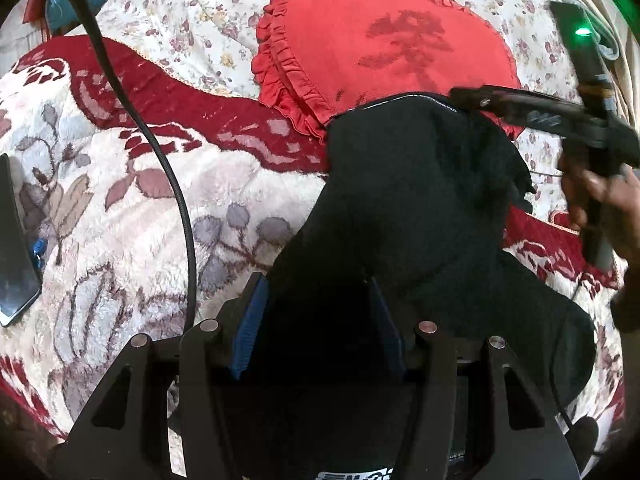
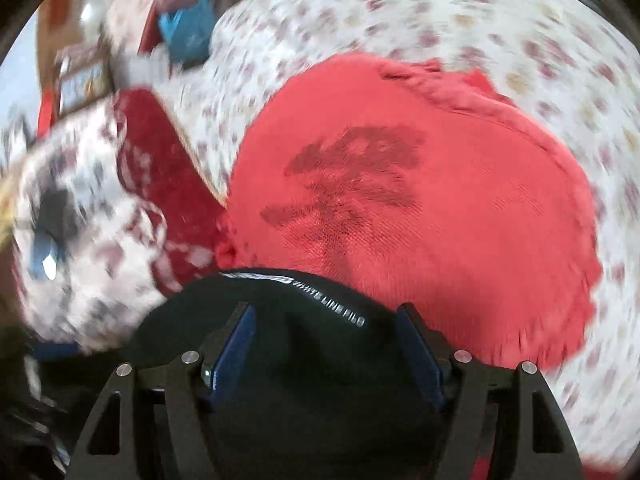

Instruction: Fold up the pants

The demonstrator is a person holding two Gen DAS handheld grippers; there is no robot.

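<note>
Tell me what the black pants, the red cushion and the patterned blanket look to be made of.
Black pants: soft matte knit, probably cotton jersey; it drapes limply without shine.
Red cushion: woven cloth, likely cotton, with a visible weave and gathered frill.
Patterned blanket: plush fleece, probably synthetic; fuzzy pile shows.

The left gripper [image 1: 316, 328] points steeply down, its blue-padded fingers [image 1: 246, 328] parted around black cloth. At three o'clock in its view, a hand [image 1: 596, 196] grips the blurred right gripper [image 2: 330, 348], whose fingers [image 2: 232, 354] stand apart.
</note>
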